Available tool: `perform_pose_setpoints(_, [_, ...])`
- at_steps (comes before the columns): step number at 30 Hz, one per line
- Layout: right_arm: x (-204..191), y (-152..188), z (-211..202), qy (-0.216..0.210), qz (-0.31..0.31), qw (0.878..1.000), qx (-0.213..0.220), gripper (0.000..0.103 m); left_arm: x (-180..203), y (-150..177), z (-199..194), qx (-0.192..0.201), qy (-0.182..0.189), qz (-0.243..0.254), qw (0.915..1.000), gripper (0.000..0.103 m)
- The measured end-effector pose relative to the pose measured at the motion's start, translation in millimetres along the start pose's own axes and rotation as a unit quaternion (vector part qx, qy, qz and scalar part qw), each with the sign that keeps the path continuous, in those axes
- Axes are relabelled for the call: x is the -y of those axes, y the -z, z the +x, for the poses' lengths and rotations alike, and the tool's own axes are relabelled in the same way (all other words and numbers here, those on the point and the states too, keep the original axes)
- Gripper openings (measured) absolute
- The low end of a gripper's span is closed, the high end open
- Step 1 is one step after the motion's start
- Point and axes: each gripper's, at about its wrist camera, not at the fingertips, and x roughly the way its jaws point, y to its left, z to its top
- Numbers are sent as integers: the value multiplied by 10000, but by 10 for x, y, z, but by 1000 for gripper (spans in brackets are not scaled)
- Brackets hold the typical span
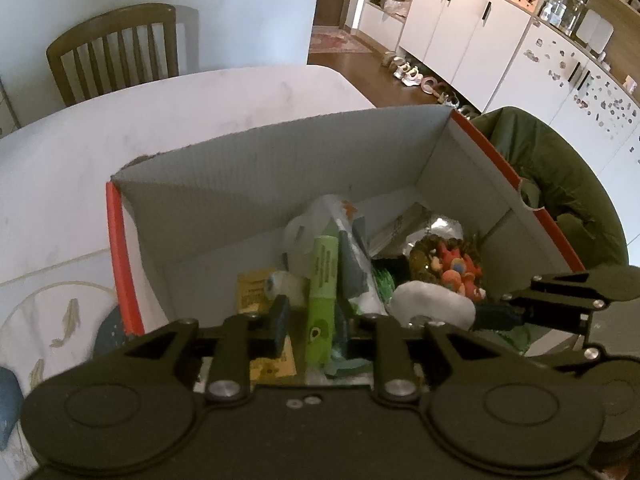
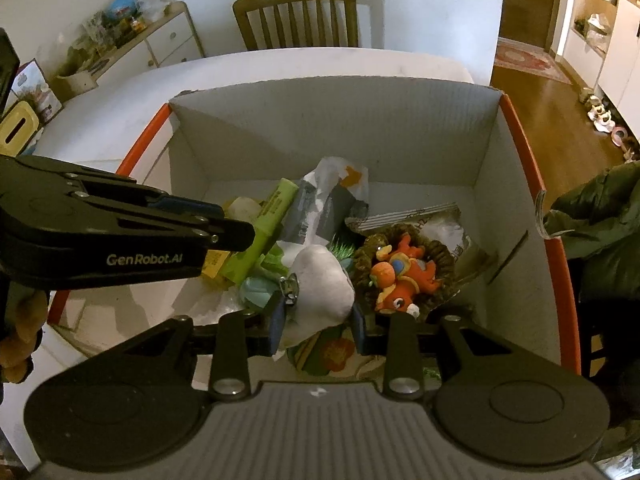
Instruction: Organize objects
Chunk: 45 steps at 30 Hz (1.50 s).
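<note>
- The right claw (image 2: 316, 322) is clenched on a white plush (image 2: 320, 284) with a small metal clasp, held low over the near end of the cardboard box (image 2: 320, 128).
- The left claw (image 1: 314, 330) reaches in from the left with its fingers spread wide either side of a green tube (image 1: 323, 280), apparently gripping nothing.
- The box stands on the white counter (image 1: 180, 112), already holding the tube, a yellow packet (image 1: 252, 294), a crumpled wrapper (image 2: 332, 196) and an orange toy (image 2: 404, 276) lying in a brown nest-like ring.
- To do this well, I would lower the plush into the bare patch near the left wall, not onto the orange toy.
- Release only once it rests on something, and keep the two claws apart, since they crowd the same near corner.
</note>
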Motion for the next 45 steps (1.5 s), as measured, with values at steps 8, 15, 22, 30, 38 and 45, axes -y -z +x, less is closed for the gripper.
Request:
perform_pose_setpoints(8, [-43,51,-82,21,-92,10000,18,50,5,60,-144,150,25,-16,9999,37])
perform_pose_setpoints(15, [-66,73,-300,-68,15,9997,248,55,12,102,-330,341,-19,30,9994,53])
perform_pose_setpoints(22, [-116,109,-563,51,116,9979,628,59,17,131,-565,565,37,146,9983,62])
perform_pose_setpoints(30, [-276,178,-861,261,25,9935,1107,65,-43,235,-915,949,83,341,9949,74])
perform_pose_setpoints(38, [-384,249,-1066,330,383,9885,1424,74,-114,316,-1182,1196,283,477,9913,86])
perform_pose_setpoints(45, [-483,355,-1225,422,728,9812,1735,84,-235,423,-1380,1459,338,599,9869,90])
